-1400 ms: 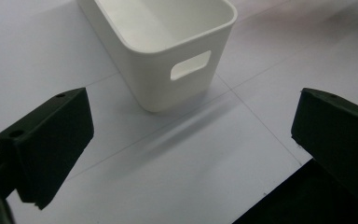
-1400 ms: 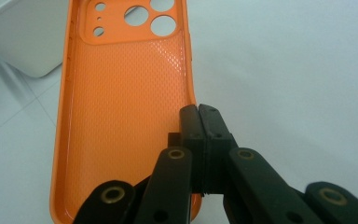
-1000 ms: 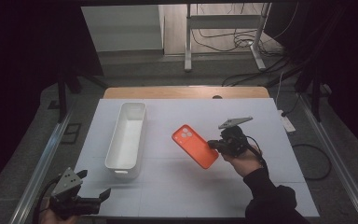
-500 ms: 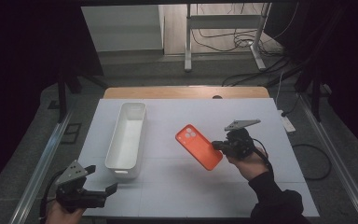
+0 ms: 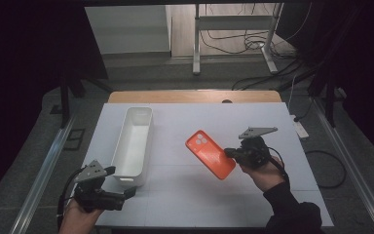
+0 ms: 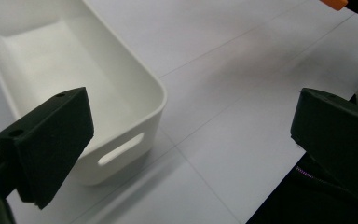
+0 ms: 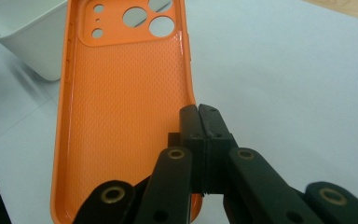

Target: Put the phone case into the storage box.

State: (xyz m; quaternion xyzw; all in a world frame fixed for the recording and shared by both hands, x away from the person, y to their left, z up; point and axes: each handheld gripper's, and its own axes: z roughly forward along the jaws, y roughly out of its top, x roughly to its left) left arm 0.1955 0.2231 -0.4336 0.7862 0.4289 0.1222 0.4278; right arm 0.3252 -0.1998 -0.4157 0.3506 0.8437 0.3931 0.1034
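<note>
Setting: a white table (image 5: 190, 195) seen from above, with a person's hands coming in from the near edge, each holding a black two-jaw gripper.
Right gripper (image 5: 230, 153): held right of centre, jaws pressed together on the long side wall of an orange phone case (image 5: 210, 153) — in the right gripper view the two jaws meet on the case's rim with no gap showing.
Phone case: inner side facing up, its textured lining and round camera openings showing; the camera end points toward the far side of the table. It sits between the gripper and the bin. Whether it rests on the table or is lifted off it cannot be told.
Left gripper (image 5: 129, 192): at the near left corner, jaws spread wide apart and holding nothing — bare table shows between them in the left gripper view.
Bin (image 5: 133, 141): a long white tray with a slot handle in its near end, standing on the left half of the table, just beyond the left gripper and apart from it.
</note>
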